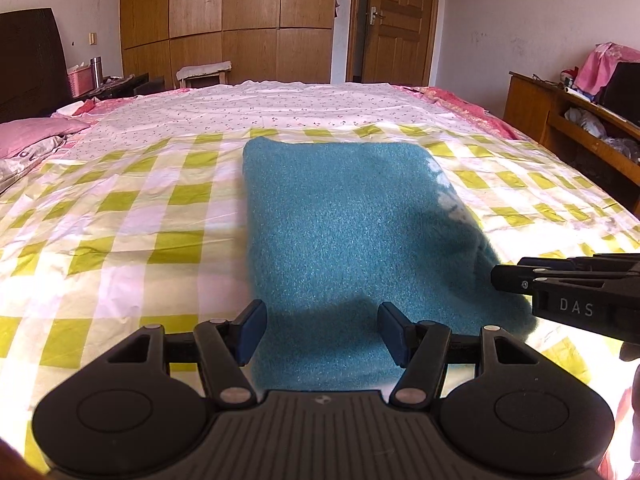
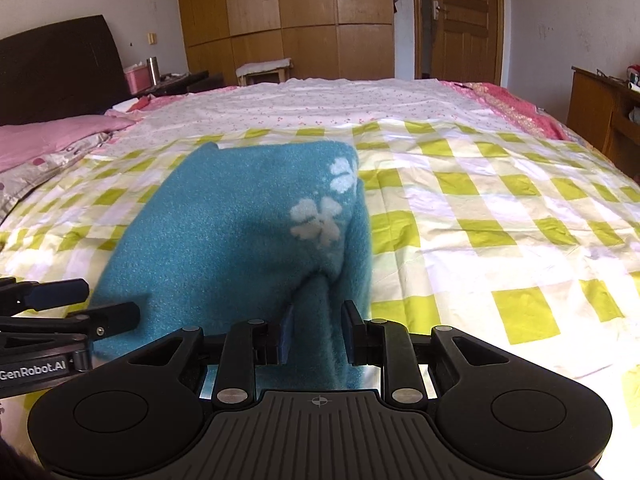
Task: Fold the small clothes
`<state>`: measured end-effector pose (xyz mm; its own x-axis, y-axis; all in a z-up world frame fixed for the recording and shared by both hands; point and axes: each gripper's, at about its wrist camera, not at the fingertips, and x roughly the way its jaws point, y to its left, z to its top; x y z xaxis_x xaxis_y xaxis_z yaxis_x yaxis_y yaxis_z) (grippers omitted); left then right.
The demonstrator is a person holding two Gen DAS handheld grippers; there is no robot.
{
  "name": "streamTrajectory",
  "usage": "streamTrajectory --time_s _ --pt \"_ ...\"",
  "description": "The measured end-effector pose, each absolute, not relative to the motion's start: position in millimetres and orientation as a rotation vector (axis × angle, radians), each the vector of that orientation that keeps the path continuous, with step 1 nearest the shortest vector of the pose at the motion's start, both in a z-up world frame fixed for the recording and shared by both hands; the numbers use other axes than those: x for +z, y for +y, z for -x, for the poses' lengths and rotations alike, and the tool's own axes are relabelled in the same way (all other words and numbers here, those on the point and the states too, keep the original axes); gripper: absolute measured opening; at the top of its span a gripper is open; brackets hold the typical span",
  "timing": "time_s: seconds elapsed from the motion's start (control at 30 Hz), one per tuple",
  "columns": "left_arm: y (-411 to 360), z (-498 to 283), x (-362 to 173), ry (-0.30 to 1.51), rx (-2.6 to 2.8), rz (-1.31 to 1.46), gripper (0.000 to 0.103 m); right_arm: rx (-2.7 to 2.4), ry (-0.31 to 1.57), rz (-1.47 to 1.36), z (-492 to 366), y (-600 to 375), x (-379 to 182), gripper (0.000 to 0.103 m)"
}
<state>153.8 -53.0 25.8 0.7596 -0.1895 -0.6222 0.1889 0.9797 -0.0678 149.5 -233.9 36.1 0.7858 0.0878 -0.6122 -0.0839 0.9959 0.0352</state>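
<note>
Teal fleece garment (image 1: 352, 216) on checked bedsheet (image 1: 132, 216), mid-fold: right gripper (image 2: 316, 332) jaws pinch its near edge; left gripper (image 1: 320, 332) jaws gape empty. Next, probably carry edge across.

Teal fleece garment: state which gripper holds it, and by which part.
The right gripper pinches the teal fleece garment at its near right edge, below the white flower print. The left gripper is open, holding nothing.

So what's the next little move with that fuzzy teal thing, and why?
Probably the right gripper carries its pinched edge of the fuzzy teal garment with white flowers across to fold it. The left gripper is open above the cloth, holding nothing, on the green-checked bed sheet.
</note>
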Motion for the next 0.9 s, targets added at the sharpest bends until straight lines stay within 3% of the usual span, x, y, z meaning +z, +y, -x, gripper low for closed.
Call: streamTrajectory --time_s 0.53,0.9 --pt "-64 -125 21 0.693 -0.223 -0.034 0.068 0.111 0.689 -0.018 -104 -226 40 0.031" --pt "-62 -113 13 0.720 -0.218 -0.009 0.078 0.125 0.693 -0.024 -85 -221 40 0.036"
